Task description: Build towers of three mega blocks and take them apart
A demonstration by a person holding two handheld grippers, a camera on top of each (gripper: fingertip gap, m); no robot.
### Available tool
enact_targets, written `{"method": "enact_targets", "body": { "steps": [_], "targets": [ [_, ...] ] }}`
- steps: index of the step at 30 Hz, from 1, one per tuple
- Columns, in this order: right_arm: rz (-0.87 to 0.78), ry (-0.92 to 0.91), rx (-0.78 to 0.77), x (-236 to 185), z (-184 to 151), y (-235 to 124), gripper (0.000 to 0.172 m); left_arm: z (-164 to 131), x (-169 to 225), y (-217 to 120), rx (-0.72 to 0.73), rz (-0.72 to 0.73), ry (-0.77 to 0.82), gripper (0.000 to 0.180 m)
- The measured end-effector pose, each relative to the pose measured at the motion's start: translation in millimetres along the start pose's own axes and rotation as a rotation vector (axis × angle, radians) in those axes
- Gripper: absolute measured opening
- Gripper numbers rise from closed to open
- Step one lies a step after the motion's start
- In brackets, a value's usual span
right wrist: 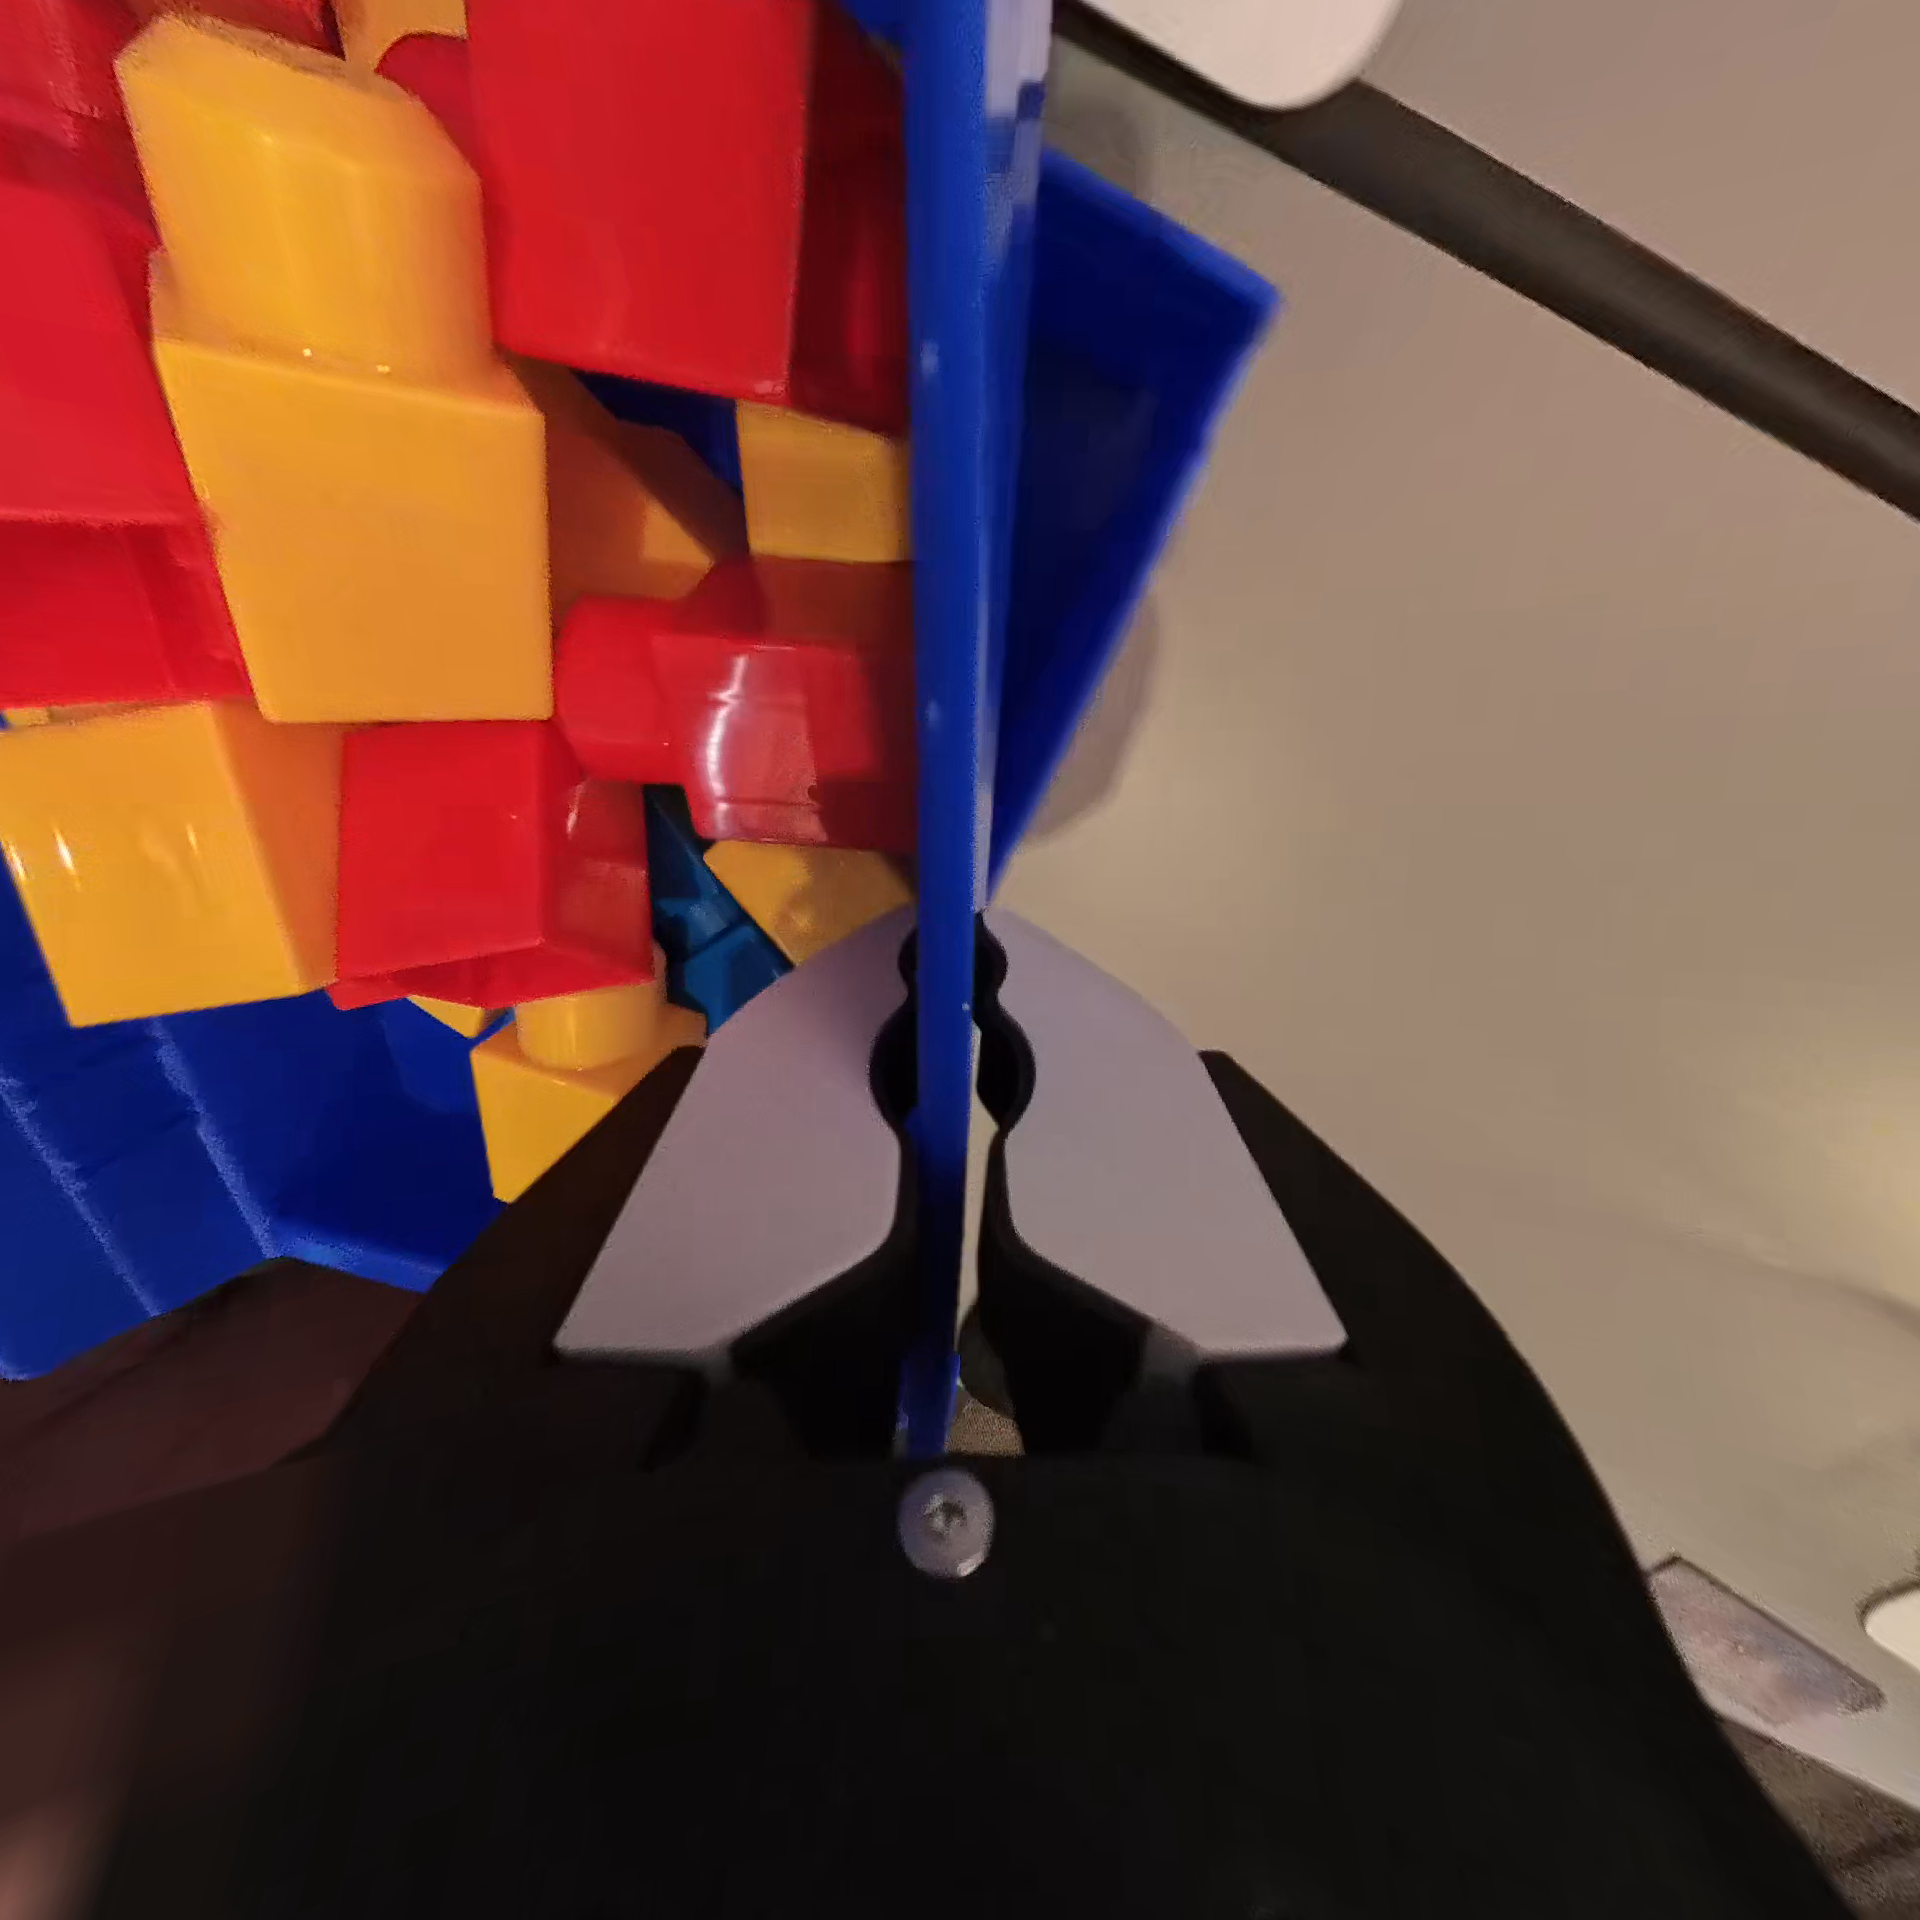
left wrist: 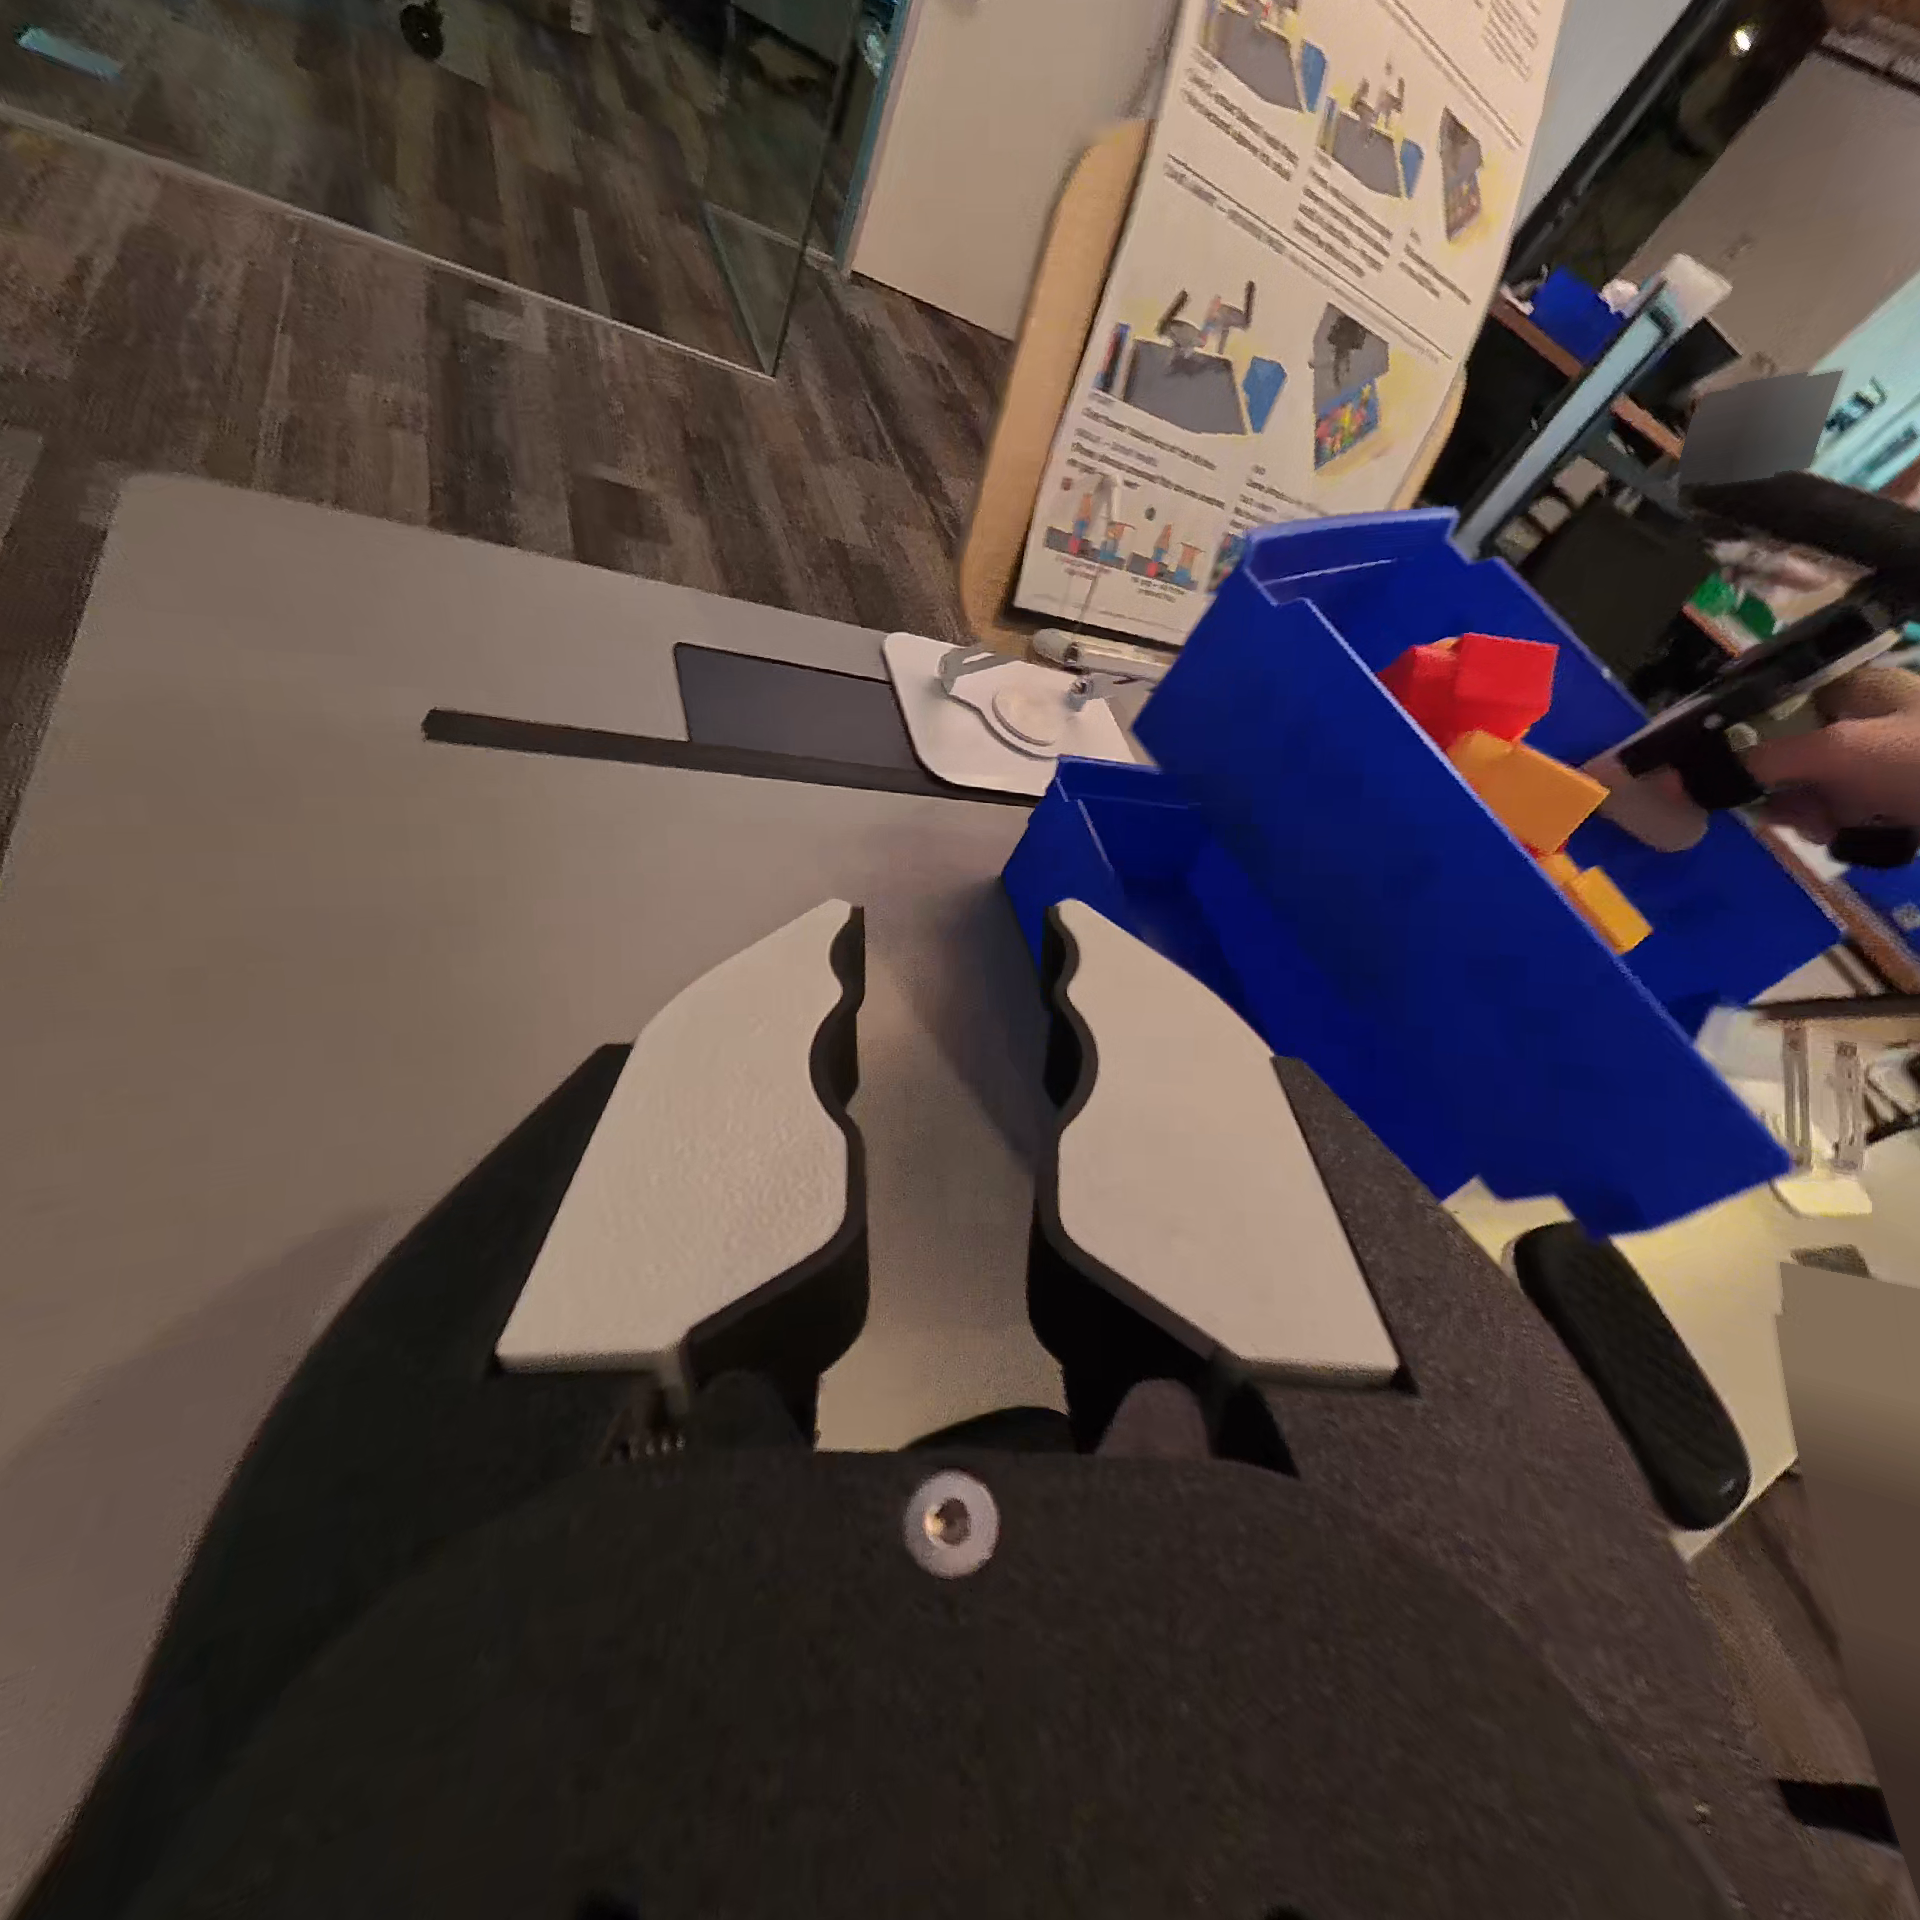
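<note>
Holding my left gripper [left wrist: 951,977] over the grey counter [left wrist: 312,883], fingers apart, bare counter showing between them, nothing gripped. Left wrist view: a blue bin [left wrist: 1434,935] sits tilted up at the right, just beside my right fingertip. Red blocks [left wrist: 1475,675] and orange-yellow blocks [left wrist: 1527,790] are piled inside the bin. My right gripper [left wrist: 1662,758], with my hand [left wrist: 1849,748] on it, reaches in at the bin's far edge; its fingertips are too small and blurred to read from here. A black strip [left wrist: 623,743] and a white plate [left wrist: 997,727] lie farther back on the counter, with a poster board [left wrist: 1247,312] standing behind them. Frame is motion-blurred.

Right wrist view: my right gripper [right wrist: 943,997] is clenched on the thin blue bin wall [right wrist: 940,623], one pad on each face, both pressing. The wall runs straight up the middle of the frame. Left of the wall, inside the bin, red blocks [right wrist: 644,187] and yellow blocks [right wrist: 353,520] are jumbled together, with a blue block [right wrist: 717,935] partly buried low down near my left fingertip. Right of the wall is bare counter [right wrist: 1507,831]. No tower standing in either view; every block I can see is loose in the bin.
</note>
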State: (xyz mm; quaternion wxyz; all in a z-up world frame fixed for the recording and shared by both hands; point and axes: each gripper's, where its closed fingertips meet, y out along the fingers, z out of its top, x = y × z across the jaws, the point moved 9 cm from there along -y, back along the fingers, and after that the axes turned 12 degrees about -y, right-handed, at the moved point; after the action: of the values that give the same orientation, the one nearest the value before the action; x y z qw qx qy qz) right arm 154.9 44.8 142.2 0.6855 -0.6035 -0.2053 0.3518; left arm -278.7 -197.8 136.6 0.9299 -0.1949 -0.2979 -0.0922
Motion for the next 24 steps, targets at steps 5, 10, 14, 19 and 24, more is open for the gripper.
{"method": "enact_targets", "body": {
  "steps": [5, 10, 14, 19, 24],
  "targets": [
    [0.167, -0.171, -0.019, -110.6, 85.6, 57.8, 0.005, 1.6, -18.2, -29.8, 0.098, 0.06, -0.062, 0.031],
    [0.275, -0.261, -0.041, -186.5, 136.5, 120.2, 0.004, -0.7, -30.5, -63.4, 0.189, 0.086, -0.091, 0.032],
    [0.297, -0.231, -0.047, -207.4, 151.1, 168.4, 0.004, -2.0, -44.7, -80.1, 0.249, 0.064, -0.133, 0.032],
    [0.224, -0.135, -0.05, -204.6, 147.7, 217.5, 0.004, -2.3, -54.9, -71.6, 0.194, 0.051, -0.153, 0.031],
    [0.115, -0.029, -0.023, -190.0, 137.3, 237.2, 0.005, -0.5, -54.8, -61.1, 0.154, 0.022, -0.14, 0.032]
  ]
}}
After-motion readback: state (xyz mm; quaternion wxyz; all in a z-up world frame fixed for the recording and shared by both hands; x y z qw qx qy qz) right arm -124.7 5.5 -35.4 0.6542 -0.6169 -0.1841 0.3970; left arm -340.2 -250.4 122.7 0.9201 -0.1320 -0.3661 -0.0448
